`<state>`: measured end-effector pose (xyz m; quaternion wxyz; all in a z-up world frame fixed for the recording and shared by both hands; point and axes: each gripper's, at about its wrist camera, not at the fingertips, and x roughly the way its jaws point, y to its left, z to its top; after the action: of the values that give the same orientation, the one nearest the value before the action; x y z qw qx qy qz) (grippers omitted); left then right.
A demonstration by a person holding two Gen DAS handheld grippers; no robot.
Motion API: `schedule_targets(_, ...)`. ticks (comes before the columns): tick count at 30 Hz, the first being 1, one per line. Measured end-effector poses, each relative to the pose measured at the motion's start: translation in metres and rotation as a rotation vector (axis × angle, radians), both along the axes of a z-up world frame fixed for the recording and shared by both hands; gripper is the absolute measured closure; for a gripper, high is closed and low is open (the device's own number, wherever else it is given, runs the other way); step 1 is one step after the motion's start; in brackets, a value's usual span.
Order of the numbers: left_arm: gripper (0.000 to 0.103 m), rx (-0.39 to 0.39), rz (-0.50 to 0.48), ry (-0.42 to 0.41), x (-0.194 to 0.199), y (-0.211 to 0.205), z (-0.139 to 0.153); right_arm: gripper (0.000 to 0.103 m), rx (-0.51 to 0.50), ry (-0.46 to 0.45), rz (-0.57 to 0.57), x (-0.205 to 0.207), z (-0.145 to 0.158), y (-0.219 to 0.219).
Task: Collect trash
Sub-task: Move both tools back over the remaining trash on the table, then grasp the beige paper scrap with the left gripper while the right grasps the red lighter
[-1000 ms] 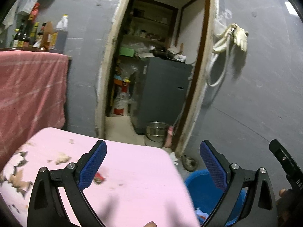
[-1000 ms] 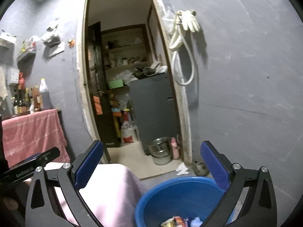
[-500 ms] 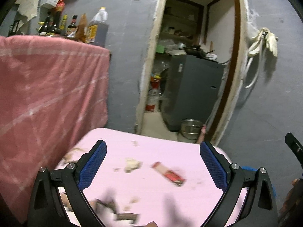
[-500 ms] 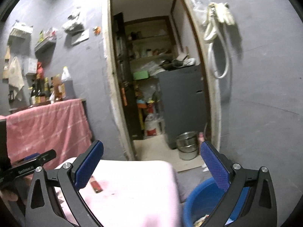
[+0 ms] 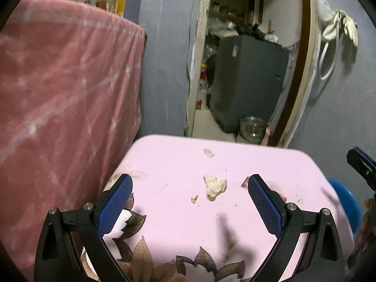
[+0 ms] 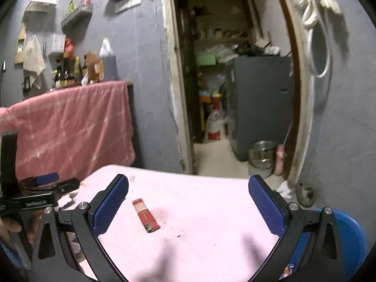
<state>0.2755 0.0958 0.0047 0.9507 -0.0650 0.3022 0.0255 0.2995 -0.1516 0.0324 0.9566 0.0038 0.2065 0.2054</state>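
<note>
A crumpled beige scrap [image 5: 215, 186] lies on the pink table [image 5: 169, 162], with two smaller crumbs [image 5: 208, 152] near it. My left gripper [image 5: 189, 199] hovers open just above the table, the scrap between and slightly ahead of its fingers. A red wrapper [image 6: 145, 215] lies flat on the pink table [image 6: 211, 202]; in the left wrist view only its tip [image 5: 244, 181] shows by the right finger. My right gripper [image 6: 188, 208] stands open above the wrapper, holding nothing. The blue bin [image 6: 352, 237] sits low at the table's right edge.
A pink cloth [image 5: 61, 98] drapes a counter on the left, bottles [image 6: 68, 70] on top. Behind the table an open doorway [image 6: 230, 94] shows a grey cabinet [image 6: 260, 108] and a metal pot [image 6: 262, 155] on the floor. A hose and gloves [image 6: 317, 23] hang on the right wall.
Both grippers swung left, from over the blue bin to over the pink table. The scrap and the red wrapper now lie between their open fingers.
</note>
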Motion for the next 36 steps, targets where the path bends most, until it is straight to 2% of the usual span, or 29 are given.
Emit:
schedule_targets(4, 0.008, 0.007, -0.036, 0.057, 0.012, 0.000, -0.013, 0.006, -0.028, 0.083, 0.051, 0.016, -0.012, 0.014)
schedule_targets(5, 0.009, 0.007, -0.048, 0.070, 0.016, 0.000, -0.015, 0.011, -0.040, 0.112, 0.068, 0.020, -0.017, 0.018)
schedule_targets(6, 0.013, 0.009, -0.059, 0.084, 0.019, 0.000, -0.018, 0.017, -0.053, 0.144, 0.086, 0.025, -0.021, 0.022)
schedule_targets(10, 0.033, -0.007, -0.120, 0.168, 0.035, 0.000, -0.030, 0.030, -0.107, 0.239, 0.137, 0.037, -0.040, 0.034)
schedule_targets(12, 0.036, -0.034, -0.147, 0.203, 0.041, 0.001, -0.034, 0.035, -0.124, 0.293, 0.175, 0.043, -0.047, 0.040)
schedule_targets(16, 0.050, -0.076, -0.196, 0.277, 0.054, 0.001, -0.041, 0.044, -0.133, 0.364, 0.216, 0.050, -0.056, 0.045)
schedule_targets(18, 0.051, -0.081, -0.203, 0.283, 0.056, 0.000, -0.039, 0.052, -0.141, 0.401, 0.228, 0.054, -0.062, 0.048)
schedule_targets(27, 0.063, -0.039, -0.233, 0.319, 0.074, -0.013, -0.033, 0.054, -0.227, 0.456, 0.294, 0.058, -0.073, 0.070)
schedule_targets(31, 0.063, -0.025, -0.240, 0.332, 0.072, -0.014, -0.036, 0.054, -0.263, 0.459, 0.307, 0.057, -0.076, 0.077)
schedule_targets(32, 0.063, -0.016, -0.242, 0.335, 0.072, -0.015, -0.036, 0.058, -0.283, 0.462, 0.309, 0.057, -0.078, 0.080)
schedule_targets(33, 0.064, -0.005, -0.243, 0.339, 0.073, -0.017, -0.036, 0.068, -0.298, 0.454, 0.304, 0.057, -0.078, 0.082)
schedule_targets(34, 0.066, 0.007, -0.242, 0.342, 0.073, -0.018, -0.036, 0.073, -0.310, 0.446, 0.302, 0.055, -0.078, 0.083)
schedule_targets(36, 0.067, 0.029, -0.246, 0.345, 0.073, -0.021, -0.037, 0.075, -0.313, 0.444, 0.304, 0.053, -0.078, 0.082)
